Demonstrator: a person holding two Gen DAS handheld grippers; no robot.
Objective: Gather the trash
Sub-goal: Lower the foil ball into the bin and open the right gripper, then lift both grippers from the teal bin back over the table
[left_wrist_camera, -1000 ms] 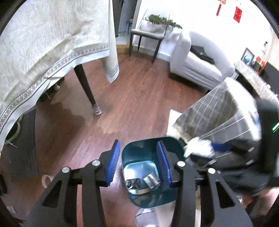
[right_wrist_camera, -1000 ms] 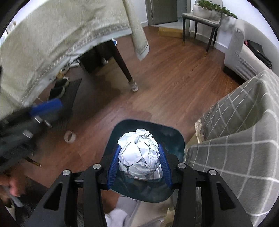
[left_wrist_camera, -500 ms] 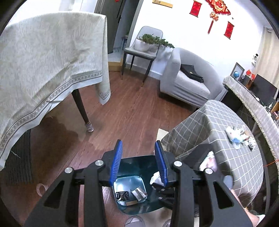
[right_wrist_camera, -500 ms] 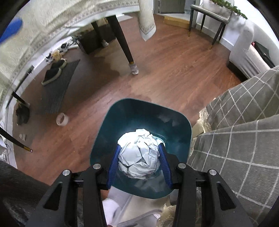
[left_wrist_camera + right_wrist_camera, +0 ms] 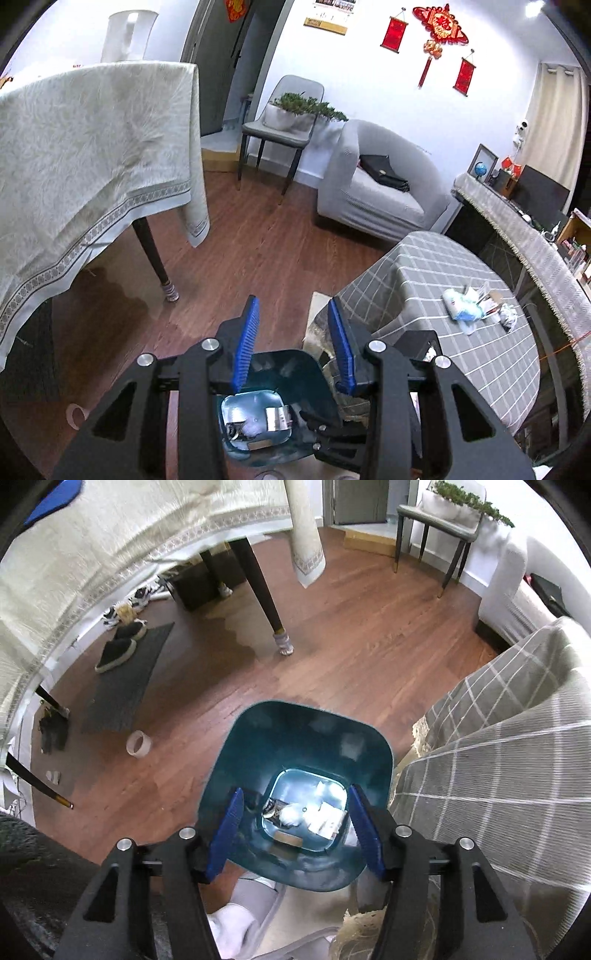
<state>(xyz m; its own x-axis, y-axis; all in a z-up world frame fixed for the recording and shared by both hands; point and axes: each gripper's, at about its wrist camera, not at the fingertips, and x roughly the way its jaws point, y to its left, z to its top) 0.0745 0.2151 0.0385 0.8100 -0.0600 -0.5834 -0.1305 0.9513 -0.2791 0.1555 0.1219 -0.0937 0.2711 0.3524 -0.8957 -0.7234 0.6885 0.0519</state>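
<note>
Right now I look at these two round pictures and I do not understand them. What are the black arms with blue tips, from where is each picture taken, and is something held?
There is no robot: a person holds one two-finger gripper in each hand. Each picture comes from a fisheye camera on a gripper, looking along its blue-padded fingers. The right gripper hangs open over a teal trash bin on the wooden floor, holding nothing; crumpled paper and scraps lie at the bin's bottom. The left gripper is also open and empty, above the same bin. In its view more trash lies on the grey checked tablecloth. A tape roll lies on the floor.
</note>
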